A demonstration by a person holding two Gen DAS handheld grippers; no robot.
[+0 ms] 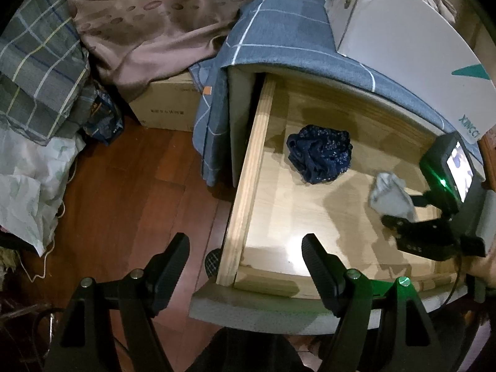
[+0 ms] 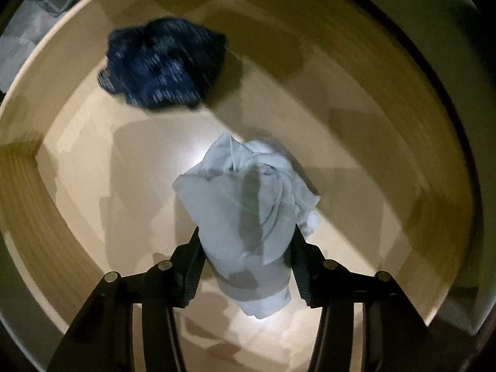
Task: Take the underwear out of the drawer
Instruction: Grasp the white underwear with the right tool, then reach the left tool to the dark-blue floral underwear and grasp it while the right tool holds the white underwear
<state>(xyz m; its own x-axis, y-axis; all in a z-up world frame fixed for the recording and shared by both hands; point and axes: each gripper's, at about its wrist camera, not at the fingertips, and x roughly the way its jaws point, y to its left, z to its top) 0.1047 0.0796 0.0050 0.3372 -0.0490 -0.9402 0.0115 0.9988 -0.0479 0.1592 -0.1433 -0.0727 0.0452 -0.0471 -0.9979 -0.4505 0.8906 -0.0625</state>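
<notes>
The wooden drawer (image 1: 248, 186) is pulled out, with pale board walls (image 2: 24, 192). A crumpled dark blue spotted underwear (image 1: 321, 158) (image 2: 164, 62) lies on its floor toward the back left. A white underwear (image 1: 387, 192) (image 2: 245, 192) sits bunched at the right, and my right gripper (image 2: 246, 232) points down into the drawer with both pads pressed against its sides. In the left wrist view that right gripper (image 1: 400, 209) reaches in from the right edge. My left gripper (image 1: 245, 241) hangs open above the drawer's front left corner, holding nothing.
A blue checked cloth (image 1: 279, 40) drapes over the cabinet top, with a white box (image 1: 403, 40) on it. A cardboard box (image 1: 167, 105) and piled bedding (image 1: 37, 62) stand to the left on the red-brown wooden floor (image 1: 124, 201).
</notes>
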